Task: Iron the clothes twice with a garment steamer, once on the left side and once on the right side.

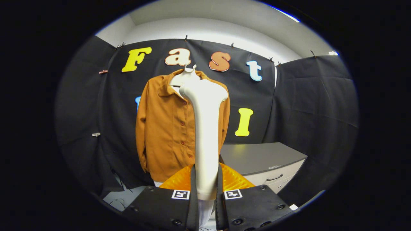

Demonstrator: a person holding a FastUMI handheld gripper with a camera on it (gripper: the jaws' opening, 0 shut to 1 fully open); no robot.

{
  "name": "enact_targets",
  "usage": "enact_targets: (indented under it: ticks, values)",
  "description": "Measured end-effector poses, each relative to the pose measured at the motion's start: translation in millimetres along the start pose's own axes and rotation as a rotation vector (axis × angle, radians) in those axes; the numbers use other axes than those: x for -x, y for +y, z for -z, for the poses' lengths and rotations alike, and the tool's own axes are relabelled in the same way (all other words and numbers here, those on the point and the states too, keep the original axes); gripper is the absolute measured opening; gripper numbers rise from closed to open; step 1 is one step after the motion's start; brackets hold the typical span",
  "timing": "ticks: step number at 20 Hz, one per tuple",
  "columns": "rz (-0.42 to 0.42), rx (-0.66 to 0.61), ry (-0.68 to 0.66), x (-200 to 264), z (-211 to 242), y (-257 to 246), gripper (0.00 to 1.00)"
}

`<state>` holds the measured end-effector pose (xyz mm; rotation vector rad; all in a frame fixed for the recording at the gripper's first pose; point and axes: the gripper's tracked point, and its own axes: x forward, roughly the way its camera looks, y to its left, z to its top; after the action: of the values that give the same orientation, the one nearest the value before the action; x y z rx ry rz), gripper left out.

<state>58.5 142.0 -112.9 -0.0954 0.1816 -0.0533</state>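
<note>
I see the gripper [205, 189] closed on the garment steamer [205, 134] — both fingers press its white handle, which stands upright between them, head at the top. Beyond it I note a brown button-front shirt [163, 128] on a white hanger [185, 74] against the black cloth wall [314, 102]. To the right — a grey cabinet [263, 160] with drawers, near the shirt.

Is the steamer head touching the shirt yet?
Cannot tell: the steamer, clamped between the gripper fingers, overlaps the shirt, but depth is unclear.
</note>
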Motion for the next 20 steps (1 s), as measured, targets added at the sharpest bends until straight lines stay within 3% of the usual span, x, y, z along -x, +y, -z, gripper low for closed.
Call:
enact_targets:
  ticks: [9, 20]
  values:
    - [-0.010, -0.038, -0.022, 20, -43, -27, 0.24]
    - [-0.049, -0.068, -0.040, 11, -71, -63, 0.24]
